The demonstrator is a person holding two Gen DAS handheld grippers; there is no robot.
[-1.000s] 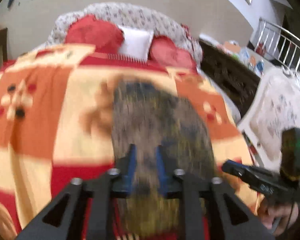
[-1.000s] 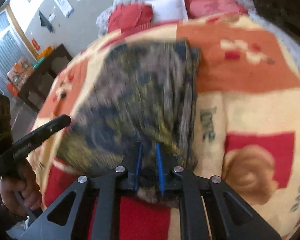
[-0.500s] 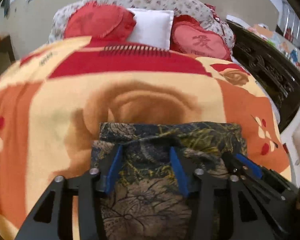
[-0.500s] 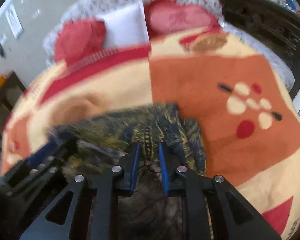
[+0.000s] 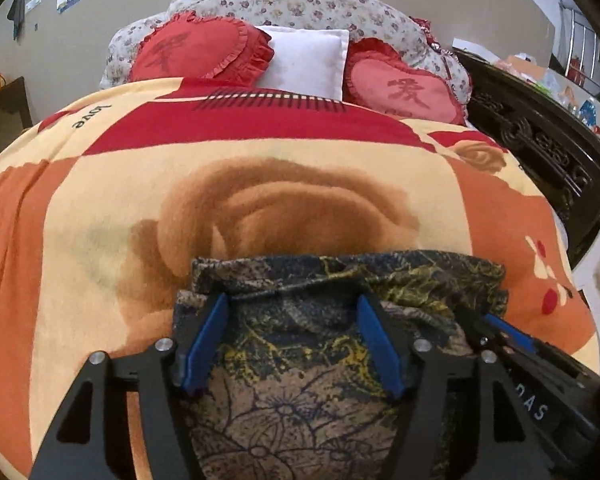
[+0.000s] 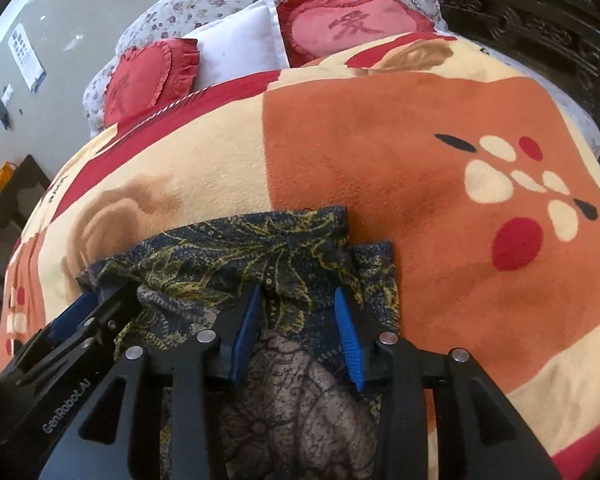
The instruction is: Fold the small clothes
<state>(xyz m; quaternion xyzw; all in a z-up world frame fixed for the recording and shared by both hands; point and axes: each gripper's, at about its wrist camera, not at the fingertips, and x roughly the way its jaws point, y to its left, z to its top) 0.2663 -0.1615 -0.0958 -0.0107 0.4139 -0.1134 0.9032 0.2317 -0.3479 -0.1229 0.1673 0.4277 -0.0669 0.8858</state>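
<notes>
**Clerk:** Moved since the earlier frames: both grippers travelled up the bed and down onto it, carrying the near part of the dark patterned garment (image 5: 340, 344) over onto itself; both pairs of fingers have just been opening.

**Checker:** Item one, left gripper (image 5: 294, 336)?

**Clerk:** Fingers (image 5: 204, 340) spread wide. Cloth lies between and under them, but the blue pads do not press it. Nothing gripped.

**Checker:** Item two, right gripper (image 6: 300, 332)?

**Clerk:** Fingers (image 6: 350, 340) partly apart, narrower than the left pair. Cloth lies under the gap, loose, no pinch on it. It appears again at the lower right of the left wrist view, just beside the left gripper; the left shows at the lower left of the right wrist view.

**Checker:** Item three, the garment?

**Clerk:** Navy and yellow floral print with a brown-grey underside, lying doubled on the blanket (image 5: 100, 240), its far edge rumpled and lying across a large brown rose printed there.

**Checker:** Surroundings?

**Clerk:** Blanket: cream, orange and red fleece, covering the bed. At the head: two red heart cushions (image 5: 196, 50) either side of a white pillow (image 5: 308, 60), floral bedding (image 5: 300, 4) behind. Dark carved wooden furniture (image 5: 540, 144) along the right side.
</notes>
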